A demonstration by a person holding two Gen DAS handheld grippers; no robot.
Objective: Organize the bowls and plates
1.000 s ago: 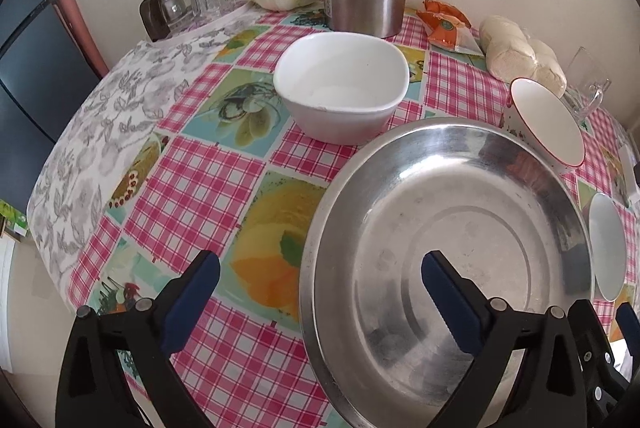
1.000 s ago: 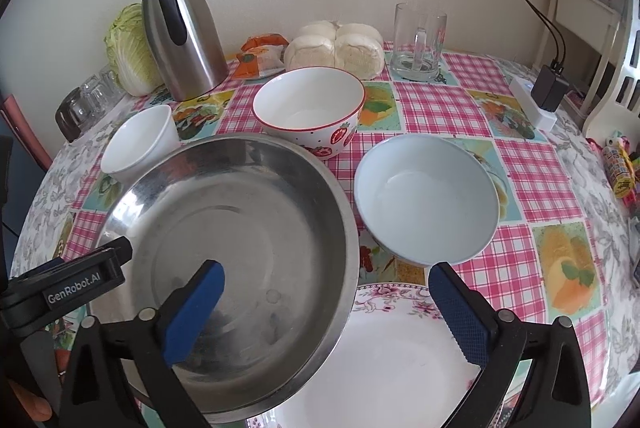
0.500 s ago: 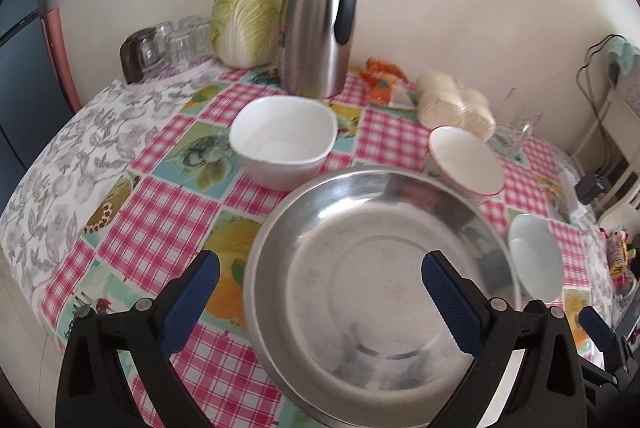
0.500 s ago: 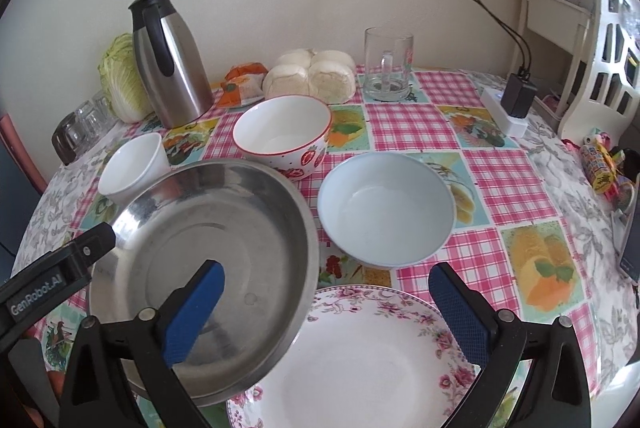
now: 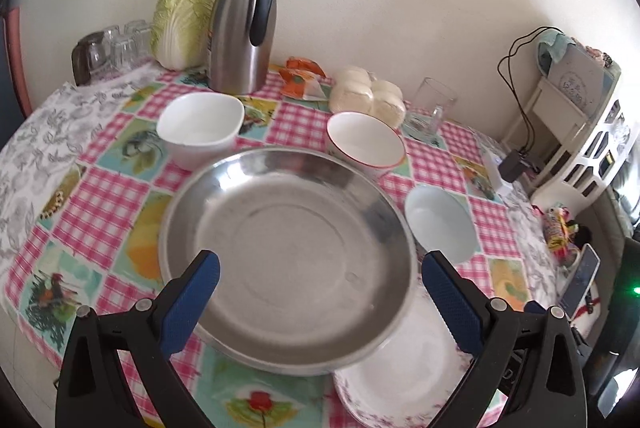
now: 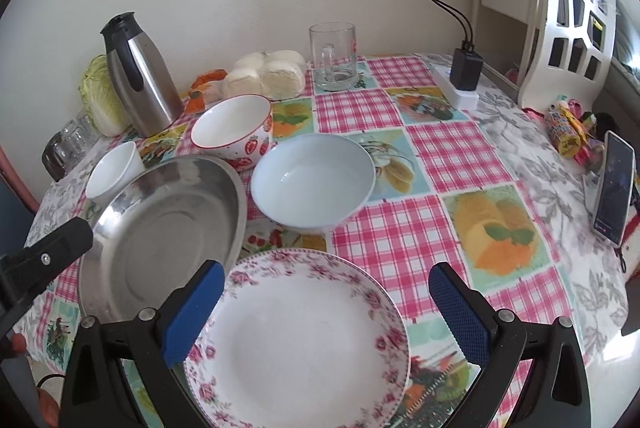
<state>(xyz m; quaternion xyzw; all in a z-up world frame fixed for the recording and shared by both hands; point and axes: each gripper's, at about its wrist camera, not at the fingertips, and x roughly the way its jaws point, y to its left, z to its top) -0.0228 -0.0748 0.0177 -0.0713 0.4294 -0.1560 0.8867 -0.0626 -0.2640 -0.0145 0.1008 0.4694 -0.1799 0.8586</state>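
A wide steel pan (image 5: 288, 248) lies in the middle of the checked table, and its right rim overlaps the edge of a floral plate (image 5: 408, 368). My left gripper (image 5: 318, 268) hovers open above the pan's near side, holding nothing. Behind the pan stand a white square bowl (image 5: 200, 124), a strawberry-print bowl (image 5: 364, 144) and a pale blue bowl (image 5: 438, 224). My right gripper (image 6: 324, 276) is open above the floral plate (image 6: 296, 340). The steel pan (image 6: 168, 236) is to its left and the pale blue bowl (image 6: 316, 180) is beyond it.
Along the back wall stand a steel thermos (image 5: 244, 28), a cabbage (image 5: 182, 22), small glasses (image 5: 108, 48), buns (image 5: 368, 96) and a glass mug (image 6: 334, 56). A power strip with charger (image 6: 460, 76), a phone (image 6: 612, 188) and a white shelf (image 6: 560, 8) are at the right.
Both grippers have pulled back and risen, so more of the table shows. The right view has swung toward the floral plate. Both grippers have stayed open.
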